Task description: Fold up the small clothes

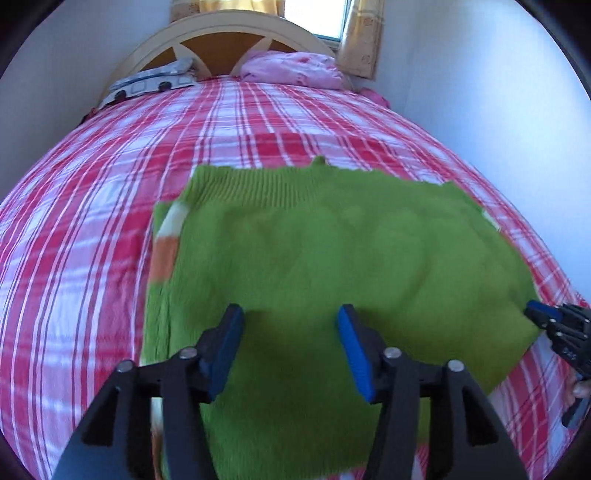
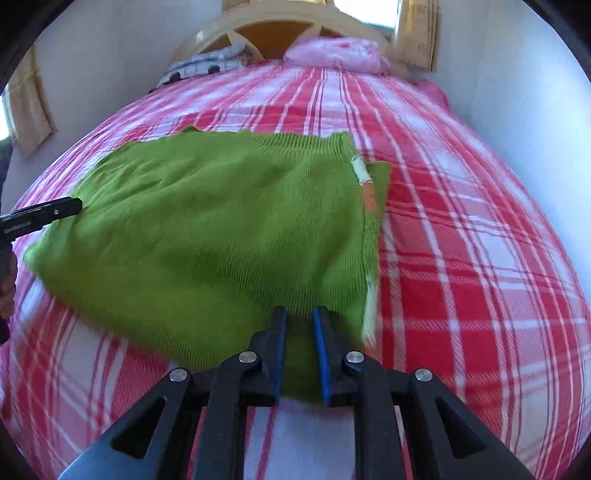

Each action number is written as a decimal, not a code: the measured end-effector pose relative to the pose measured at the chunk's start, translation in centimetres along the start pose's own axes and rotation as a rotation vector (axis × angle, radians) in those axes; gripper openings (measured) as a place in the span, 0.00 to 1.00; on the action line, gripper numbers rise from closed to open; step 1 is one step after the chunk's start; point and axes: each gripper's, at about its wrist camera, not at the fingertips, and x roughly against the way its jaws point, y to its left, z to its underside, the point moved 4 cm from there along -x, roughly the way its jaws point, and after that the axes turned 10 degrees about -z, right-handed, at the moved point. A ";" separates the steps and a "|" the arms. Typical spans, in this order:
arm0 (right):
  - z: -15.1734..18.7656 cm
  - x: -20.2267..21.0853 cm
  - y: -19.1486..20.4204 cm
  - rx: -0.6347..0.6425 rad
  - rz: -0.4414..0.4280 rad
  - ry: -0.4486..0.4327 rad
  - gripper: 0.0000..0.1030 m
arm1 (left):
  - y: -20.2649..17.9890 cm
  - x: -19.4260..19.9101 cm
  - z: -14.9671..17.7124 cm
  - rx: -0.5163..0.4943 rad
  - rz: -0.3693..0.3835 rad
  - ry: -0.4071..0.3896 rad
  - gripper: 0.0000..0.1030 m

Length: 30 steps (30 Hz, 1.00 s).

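A green knit sweater (image 1: 332,240) lies folded on the red and white plaid bedspread (image 1: 258,122). A white and orange striped part (image 1: 166,240) sticks out at its left edge. My left gripper (image 1: 289,310) hovers open over the sweater's near part, jaws wide, nothing pinched. In the right wrist view the sweater (image 2: 203,221) runs into the narrow gap of my right gripper (image 2: 300,312), which is shut on its near corner. The right gripper (image 1: 532,312) also shows at the sweater's right corner. The left gripper (image 2: 75,205) shows at the sweater's left edge.
A pink pillow (image 1: 295,68) and a grey patterned pillow (image 1: 155,81) lie against the cream headboard (image 1: 221,33) at the far end. White walls flank the bed. A yellow curtain (image 1: 362,37) hangs by the window. A hand (image 1: 581,387) shows at the right edge.
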 end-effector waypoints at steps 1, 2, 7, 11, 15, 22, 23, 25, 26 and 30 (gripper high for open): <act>0.6 0.4 -0.2 -0.030 -0.007 -0.013 0.15 | 0.2 0.2 0.5 0.002 -0.010 -0.004 0.62; 1.5 1.0 -0.4 -0.075 -0.023 -0.032 0.15 | 0.4 0.5 1.0 0.001 -0.019 -0.010 0.62; 2.3 2.1 0.1 -0.074 0.008 -0.054 0.14 | 0.7 1.5 3.6 -0.053 -0.068 -0.060 0.63; 2.2 1.9 0.6 -0.055 0.027 -0.067 0.15 | 2.1 2.1 4.0 0.019 -0.050 -0.048 0.63; 2.4 2.3 0.3 -0.084 0.005 -0.092 0.15 | 4.0 5.0 5.7 0.146 -0.027 -0.071 0.64; 2.4 2.4 0.2 -0.142 -0.008 -0.120 0.15 | 9.8 7.1 8.2 0.466 -0.017 -0.047 0.90; 2.4 2.4 0.1 -0.146 -0.007 -0.124 0.15 | 10.1 7.0 8.3 0.483 -0.018 -0.033 0.90; 2.2 2.2 0.1 -0.156 -0.006 -0.134 0.15 | 9.7 6.5 8.4 0.511 -0.007 -0.003 0.90; 2.1 2.1 0.0 -0.157 -0.005 -0.136 0.15 | 9.2 6.3 8.5 0.517 0.004 0.016 0.90; 1.9 1.7 0.2 -0.143 0.016 -0.133 0.15 | 6.6 6.2 8.7 0.507 0.027 0.047 0.90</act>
